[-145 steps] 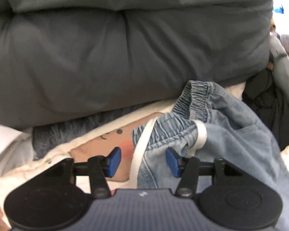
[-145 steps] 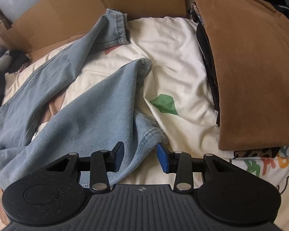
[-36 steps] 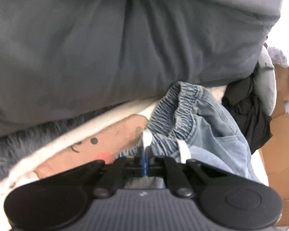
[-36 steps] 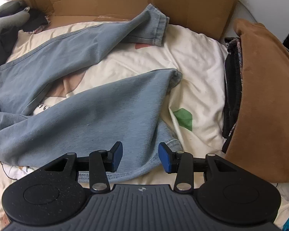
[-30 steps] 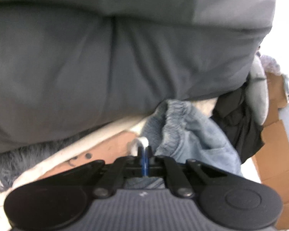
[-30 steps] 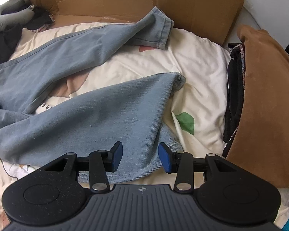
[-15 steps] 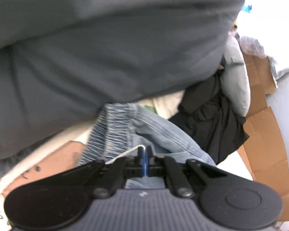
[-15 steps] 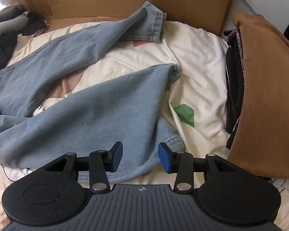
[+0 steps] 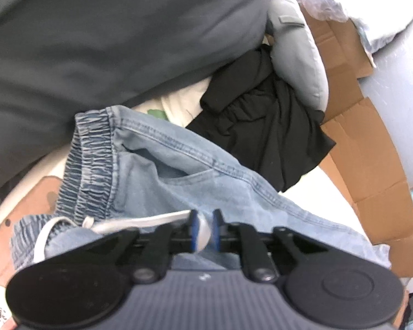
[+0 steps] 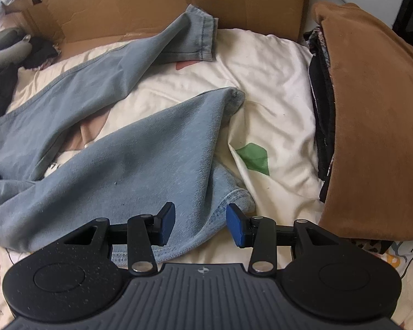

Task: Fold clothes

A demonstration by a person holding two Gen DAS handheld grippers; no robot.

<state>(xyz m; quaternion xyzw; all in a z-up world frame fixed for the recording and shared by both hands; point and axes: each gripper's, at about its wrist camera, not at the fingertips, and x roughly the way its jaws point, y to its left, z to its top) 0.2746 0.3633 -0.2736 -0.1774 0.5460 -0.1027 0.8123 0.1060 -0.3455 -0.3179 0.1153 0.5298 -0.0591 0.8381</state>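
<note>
Light blue jeans (image 9: 179, 176) with an elastic waistband (image 9: 88, 165) lie on a cream printed sheet. My left gripper (image 9: 203, 232) is shut on the white drawstring (image 9: 140, 221) at the waist, which runs off taut to the left. In the right wrist view both legs of the jeans (image 10: 129, 165) spread across the sheet (image 10: 272, 104). The far leg's hem (image 10: 201, 38) reaches the cardboard. My right gripper (image 10: 200, 224) stands open just above the near leg's hem (image 10: 228, 200), with nothing between its fingers.
A big grey duvet (image 9: 110, 41) bulges over the waistband. Black clothes (image 9: 264, 126) and a grey cushion (image 9: 297, 63) lie beyond the jeans, with cardboard (image 9: 371, 165) to the right. A folded brown garment (image 10: 371, 137) tops a pile at the right. A cardboard wall (image 10: 179, 2) lines the back.
My left gripper shut on the drawstring and has swung right, pulling the cord taut; the waistband now lies flatter. My right gripper stayed open over the near hem, shifting only slightly.
</note>
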